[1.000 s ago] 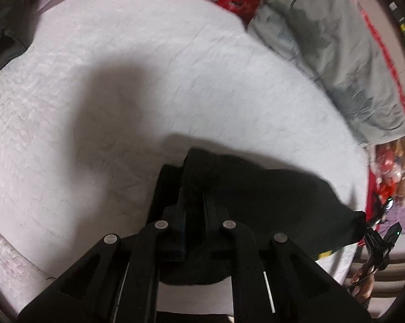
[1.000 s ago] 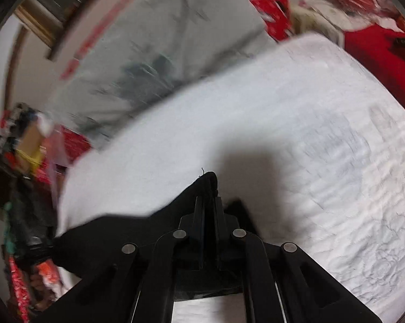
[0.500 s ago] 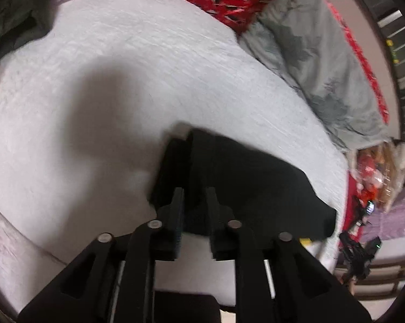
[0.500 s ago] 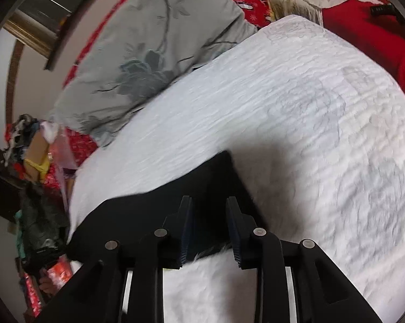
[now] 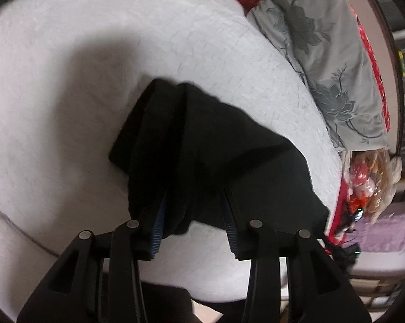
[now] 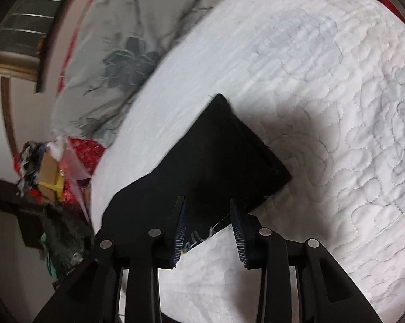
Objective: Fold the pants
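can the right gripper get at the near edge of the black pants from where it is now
Probably yes. The right gripper is opening, and the black pants already lie between its fingers, flat on the white quilt. Nothing sits between gripper and cloth, so the near edge seems free to take.

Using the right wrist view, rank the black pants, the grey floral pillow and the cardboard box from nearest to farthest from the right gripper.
1. Black pants, folded, directly ahead of the opening right gripper, one edge between its fingers.
2. Cardboard box, off the bed's left edge.
3. Grey floral pillow, upper left, at the bed's far end.
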A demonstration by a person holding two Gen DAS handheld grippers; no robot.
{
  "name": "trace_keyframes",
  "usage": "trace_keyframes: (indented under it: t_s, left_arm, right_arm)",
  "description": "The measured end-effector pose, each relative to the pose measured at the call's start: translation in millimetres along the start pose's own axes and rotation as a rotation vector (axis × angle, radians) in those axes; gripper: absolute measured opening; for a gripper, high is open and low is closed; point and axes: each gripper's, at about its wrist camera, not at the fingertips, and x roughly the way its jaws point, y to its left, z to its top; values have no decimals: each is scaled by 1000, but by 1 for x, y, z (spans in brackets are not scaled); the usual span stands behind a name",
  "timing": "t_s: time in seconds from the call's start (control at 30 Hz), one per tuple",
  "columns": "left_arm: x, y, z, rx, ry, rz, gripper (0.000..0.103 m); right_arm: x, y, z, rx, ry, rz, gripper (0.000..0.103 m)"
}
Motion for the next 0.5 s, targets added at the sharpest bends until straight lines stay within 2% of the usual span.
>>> trace_keyframes:
  t_s: [0.07,0.13,0.2,0.27,0.37,0.5]
  left_arm:
    - [-13,2,-14,-21,-13,-44,37]
    - [-33,2,-29,-22,-69,-89,37]
    - [-47,0,-41,-20,-115,-98,46]
    - [-48,-4,-44,-12,-113,-111,48]
    - [-32,-13,-35,17,-91,-13,48]
    - [-8,-5,-21,-13,-75,46,48]
  right_arm:
    - [3,3,-3,10,11,12,35]
    - [4,5,-7,10,14,31,35]
    - [6,5,-10,15,24,40,39]
    - [9,5,-12,29,32,45,40]
    - [12,4,-12,41,35,35,41]
    - [12,4,-14,42,40,30,44]
